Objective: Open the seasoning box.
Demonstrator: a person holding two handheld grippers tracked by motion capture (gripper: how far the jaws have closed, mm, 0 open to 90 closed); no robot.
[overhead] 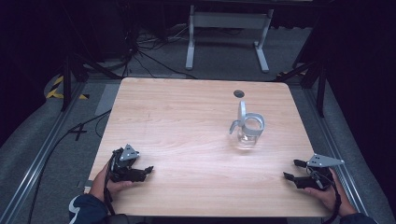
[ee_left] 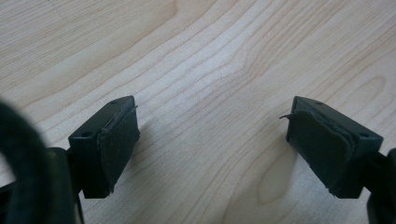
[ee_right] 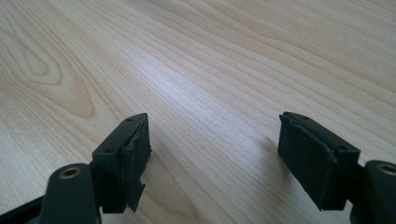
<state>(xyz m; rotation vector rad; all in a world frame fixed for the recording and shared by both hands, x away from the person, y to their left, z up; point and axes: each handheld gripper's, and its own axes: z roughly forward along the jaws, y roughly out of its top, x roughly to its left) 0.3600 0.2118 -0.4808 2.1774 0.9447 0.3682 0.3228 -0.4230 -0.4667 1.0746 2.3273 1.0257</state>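
Observation:
A clear glass jar [overhead: 248, 130] with a grey hinged lid standing up stands right of the table's middle. My left gripper [overhead: 148, 171] rests near the front left of the table, held by a hand. In the left gripper view it [ee_left: 212, 135] is open, its black pads [ee_left: 116, 144] apart over bare wood. My right gripper [overhead: 293, 169] lies near the front right edge, in the other hand. In the right gripper view it [ee_right: 215, 144] is open too, with nothing between its pads [ee_right: 310, 154].
The light wooden table [overhead: 187, 121] has a small dark round hole [overhead: 239, 93] near its far edge. Beyond the table stand a white frame [overhead: 229, 28], cables and dark tripod legs on a grey floor. Metal rails run along both sides.

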